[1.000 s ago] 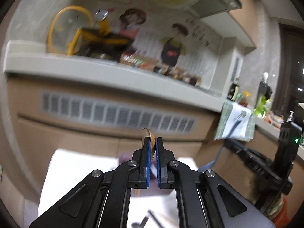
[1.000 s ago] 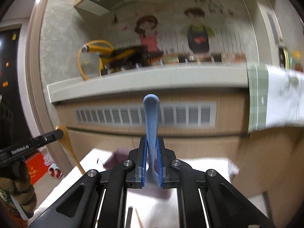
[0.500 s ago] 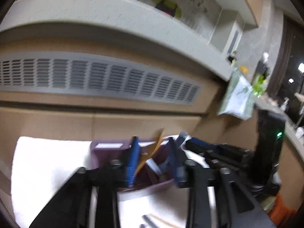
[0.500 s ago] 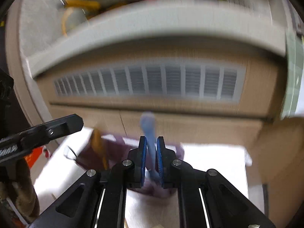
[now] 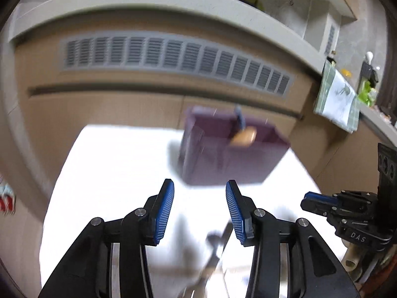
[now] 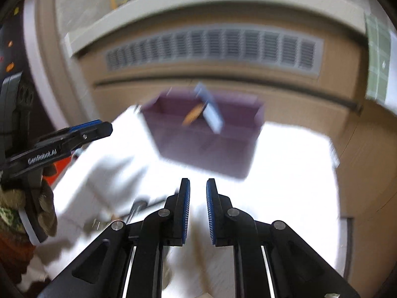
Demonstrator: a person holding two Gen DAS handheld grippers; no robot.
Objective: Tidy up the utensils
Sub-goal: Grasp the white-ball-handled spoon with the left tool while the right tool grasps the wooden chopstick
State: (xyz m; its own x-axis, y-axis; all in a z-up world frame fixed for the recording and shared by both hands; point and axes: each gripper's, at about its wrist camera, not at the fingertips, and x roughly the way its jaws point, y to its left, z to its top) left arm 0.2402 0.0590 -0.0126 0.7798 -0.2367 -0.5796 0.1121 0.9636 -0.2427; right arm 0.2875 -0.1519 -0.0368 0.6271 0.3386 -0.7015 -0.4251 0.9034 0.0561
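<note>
Now my left claw (image 5: pixel 199 208) gapes wide and empty, and my right claw (image 6: pixel 198 209) is parted too, holding nothing. Ahead on the white counter (image 5: pixel 111 168), the purple utensil box (image 6: pixel 206 136) holds a blue spatula (image 6: pixel 209 109) and a wooden spoon (image 5: pixel 244 136), both leaning inside it.

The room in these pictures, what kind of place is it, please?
Most likely a home kitchen. A long counter with a slatted vent beneath runs across the back, a cloth hangs over its edge, and a purple utensil box holding a wooden spoon stands on a white table.
</note>
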